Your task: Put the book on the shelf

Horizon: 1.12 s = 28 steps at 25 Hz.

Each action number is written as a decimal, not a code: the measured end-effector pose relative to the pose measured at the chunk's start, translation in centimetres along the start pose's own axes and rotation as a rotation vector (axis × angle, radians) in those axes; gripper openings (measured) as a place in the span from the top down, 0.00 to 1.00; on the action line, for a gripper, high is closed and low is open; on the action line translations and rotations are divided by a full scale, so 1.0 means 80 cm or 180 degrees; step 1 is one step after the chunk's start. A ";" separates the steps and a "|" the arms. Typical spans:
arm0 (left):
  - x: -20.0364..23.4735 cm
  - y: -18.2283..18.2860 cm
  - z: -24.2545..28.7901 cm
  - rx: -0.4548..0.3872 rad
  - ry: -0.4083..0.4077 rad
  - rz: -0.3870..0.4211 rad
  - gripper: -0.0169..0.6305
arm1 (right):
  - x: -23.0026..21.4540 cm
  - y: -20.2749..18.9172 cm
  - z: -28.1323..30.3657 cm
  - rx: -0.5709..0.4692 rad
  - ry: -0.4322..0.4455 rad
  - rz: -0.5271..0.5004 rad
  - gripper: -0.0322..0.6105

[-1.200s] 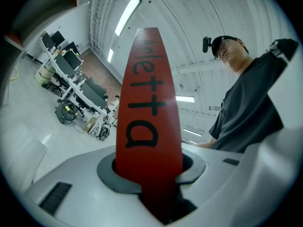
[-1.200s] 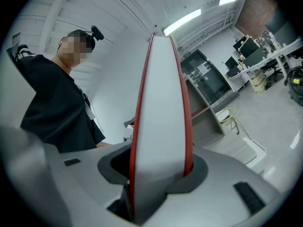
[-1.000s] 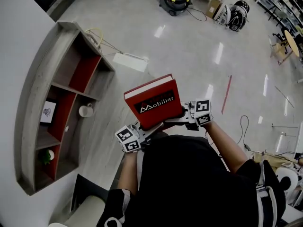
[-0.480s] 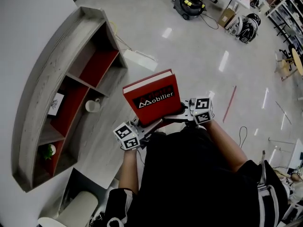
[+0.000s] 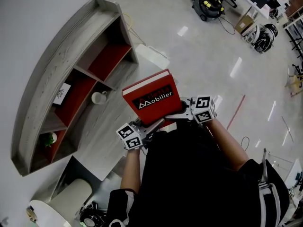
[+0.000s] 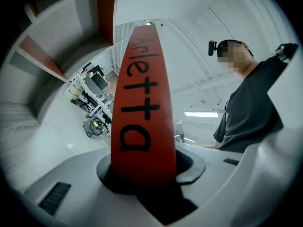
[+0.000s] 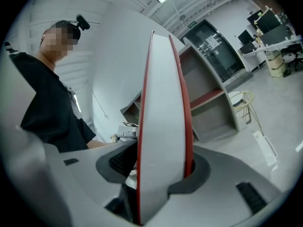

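Clamping the spine of one red hardback book [image 5: 152, 100], our left claw [image 5: 151, 129] grips firmly. Our right claw [image 5: 177, 115] grasps the opposite white page edge; its jaws have just been opening slightly, the book between them.

- Book: carried in the air, well apart from the shelf.
- Writing: "Mobilier", white on a black cover band; "Arletta", black on the spine.
- Surface: glossy pale grey floor [image 5: 199, 56]; white wall [image 5: 28, 18].
- Curved grey wood-grain shelf with red back panels [image 5: 57, 63]: the middle compartment holds a white mug [image 5: 99, 97] and a small printed card [image 5: 61, 92]; the nearest holds a small green plant [image 5: 49, 138].
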State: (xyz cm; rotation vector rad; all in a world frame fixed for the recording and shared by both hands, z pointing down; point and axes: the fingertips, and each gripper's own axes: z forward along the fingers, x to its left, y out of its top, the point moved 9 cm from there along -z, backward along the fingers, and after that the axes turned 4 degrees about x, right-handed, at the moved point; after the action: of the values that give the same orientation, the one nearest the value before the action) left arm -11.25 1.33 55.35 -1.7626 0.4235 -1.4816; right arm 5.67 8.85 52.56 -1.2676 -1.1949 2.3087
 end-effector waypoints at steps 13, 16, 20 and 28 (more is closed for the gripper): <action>0.058 0.070 0.066 -0.0420 0.0994 0.0076 0.72 | -0.145 0.094 -0.018 0.0380 0.0827 -0.0364 0.61; 0.070 0.086 0.077 -0.0491 0.1193 0.0131 0.72 | -0.172 0.114 -0.017 0.0434 0.0998 -0.0434 0.60; 0.084 0.097 0.081 -0.0554 0.1467 0.0205 0.72 | -0.200 0.134 -0.007 0.0538 0.1209 -0.0523 0.60; 0.104 0.109 0.082 -0.0653 0.2036 0.0248 0.66 | -0.237 0.155 0.016 0.0695 0.1423 -0.0679 0.59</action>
State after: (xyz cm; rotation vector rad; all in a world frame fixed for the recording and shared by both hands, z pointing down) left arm -0.95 -7.66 54.46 -1.3601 0.9835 -1.9851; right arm 17.85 -10.18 54.69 -1.3983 -0.8533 1.8168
